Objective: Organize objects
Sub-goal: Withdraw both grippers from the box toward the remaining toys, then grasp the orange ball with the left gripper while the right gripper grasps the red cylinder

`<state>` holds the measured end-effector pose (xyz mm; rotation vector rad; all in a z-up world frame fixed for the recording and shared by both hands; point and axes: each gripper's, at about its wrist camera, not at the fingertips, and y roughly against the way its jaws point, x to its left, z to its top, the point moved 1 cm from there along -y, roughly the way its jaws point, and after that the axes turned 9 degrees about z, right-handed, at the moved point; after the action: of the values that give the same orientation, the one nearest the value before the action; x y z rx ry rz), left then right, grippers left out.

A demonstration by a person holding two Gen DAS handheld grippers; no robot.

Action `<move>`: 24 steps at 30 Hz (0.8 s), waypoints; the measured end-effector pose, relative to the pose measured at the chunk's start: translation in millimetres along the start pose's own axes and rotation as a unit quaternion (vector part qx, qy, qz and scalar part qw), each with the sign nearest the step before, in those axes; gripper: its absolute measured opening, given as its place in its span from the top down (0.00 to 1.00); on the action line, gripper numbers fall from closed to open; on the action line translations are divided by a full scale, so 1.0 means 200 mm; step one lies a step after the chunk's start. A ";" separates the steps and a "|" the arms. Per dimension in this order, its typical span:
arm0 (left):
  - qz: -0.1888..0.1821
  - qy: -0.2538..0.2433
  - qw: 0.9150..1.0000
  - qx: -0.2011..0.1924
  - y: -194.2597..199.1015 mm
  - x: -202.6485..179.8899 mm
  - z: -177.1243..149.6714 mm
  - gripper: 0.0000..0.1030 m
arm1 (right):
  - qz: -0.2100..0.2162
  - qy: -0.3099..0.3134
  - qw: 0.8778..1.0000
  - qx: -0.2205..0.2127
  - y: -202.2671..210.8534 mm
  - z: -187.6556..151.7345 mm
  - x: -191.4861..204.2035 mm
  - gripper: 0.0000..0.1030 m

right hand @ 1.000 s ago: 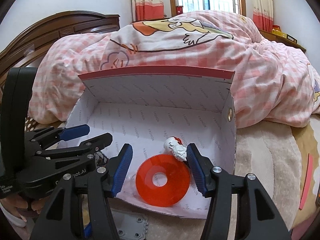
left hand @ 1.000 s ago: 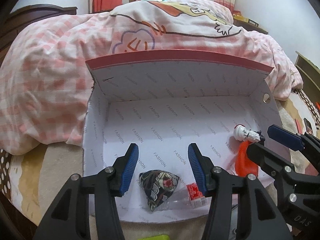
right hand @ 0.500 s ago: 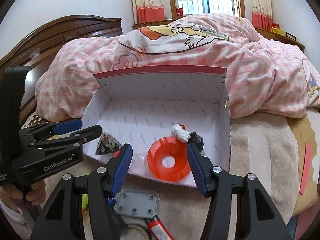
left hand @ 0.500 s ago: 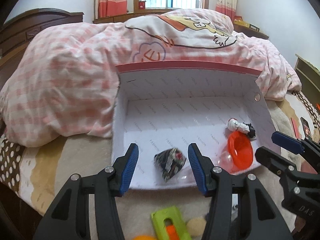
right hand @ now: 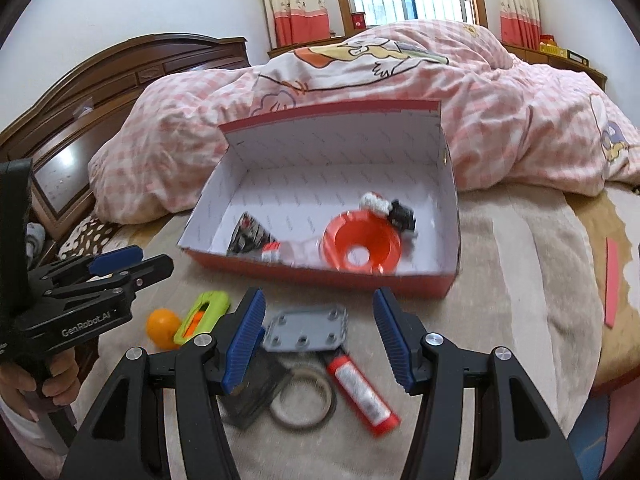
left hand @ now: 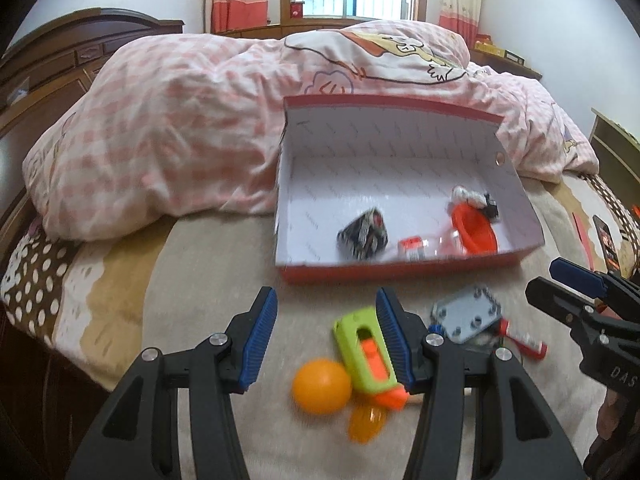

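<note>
Both the left gripper (left hand: 323,334) and right gripper (right hand: 318,338) hang released and empty over loose items, a green toy (left hand: 366,350) and grey plate (right hand: 306,328), outside the red box (right hand: 448,208), presumably awaiting boxing

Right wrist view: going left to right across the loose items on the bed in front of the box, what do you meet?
Orange ball → green toy → grey plate → red tube.
</note>
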<state>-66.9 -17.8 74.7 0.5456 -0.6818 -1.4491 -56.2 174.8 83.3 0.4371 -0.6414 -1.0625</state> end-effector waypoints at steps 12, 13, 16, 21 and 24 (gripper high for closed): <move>-0.010 0.013 1.000 0.026 -0.04 0.04 -0.25 0.50 | -0.003 -0.024 1.000 0.018 0.03 -0.23 -0.04 0.44; -0.013 0.016 0.999 0.029 -0.05 0.04 -0.26 0.50 | -0.004 -0.026 0.999 0.021 0.03 -0.24 -0.04 0.44; -0.019 0.022 0.999 0.026 -0.07 0.05 -0.27 0.50 | -0.006 -0.028 0.999 0.028 0.02 -0.28 -0.06 0.44; -0.028 0.033 0.999 0.023 -0.10 0.06 -0.27 0.50 | -0.011 -0.025 0.999 0.041 -0.01 -0.32 -0.07 0.44; -0.034 0.036 0.998 0.028 -0.12 0.06 -0.28 0.50 | -0.014 -0.017 0.999 0.041 -0.01 -0.33 -0.06 0.44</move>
<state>-45.3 -35.9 19.9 0.6669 -0.6537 -1.4702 -17.5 187.7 30.6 0.5021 -0.7133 -1.0749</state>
